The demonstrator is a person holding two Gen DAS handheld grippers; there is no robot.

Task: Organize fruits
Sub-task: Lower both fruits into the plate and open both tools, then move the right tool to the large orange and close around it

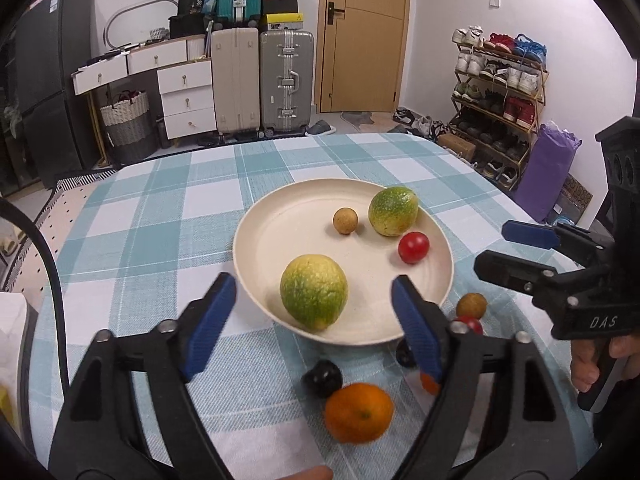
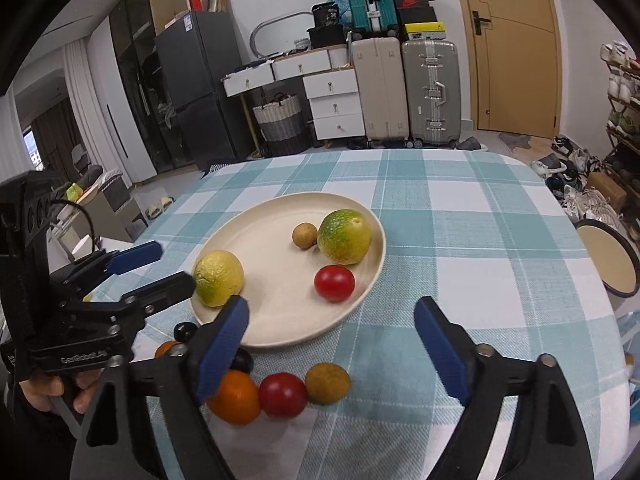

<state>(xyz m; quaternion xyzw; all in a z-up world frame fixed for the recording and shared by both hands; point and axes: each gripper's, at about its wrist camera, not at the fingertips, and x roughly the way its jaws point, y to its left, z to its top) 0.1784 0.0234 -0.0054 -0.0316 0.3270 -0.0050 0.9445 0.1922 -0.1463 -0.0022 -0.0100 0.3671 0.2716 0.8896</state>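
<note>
Both tongs, left (image 1: 314,312) & right (image 2: 332,334), gape empty; smooth round orange mandarin (image 1: 358,413) looks soft, rolls easily, so pinch across its middle.

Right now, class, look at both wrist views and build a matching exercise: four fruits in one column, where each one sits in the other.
Things:
1. orange
2. red tomato near the green fruit
3. small tan ball
4. dark plum

Places:
A. on the plate, beside the far green fruit
B. on the cloth, nearest the camera
C. on the plate, right side
D. on the cloth, just behind the orange

Pairs: 1-B, 2-C, 3-A, 4-D
</note>
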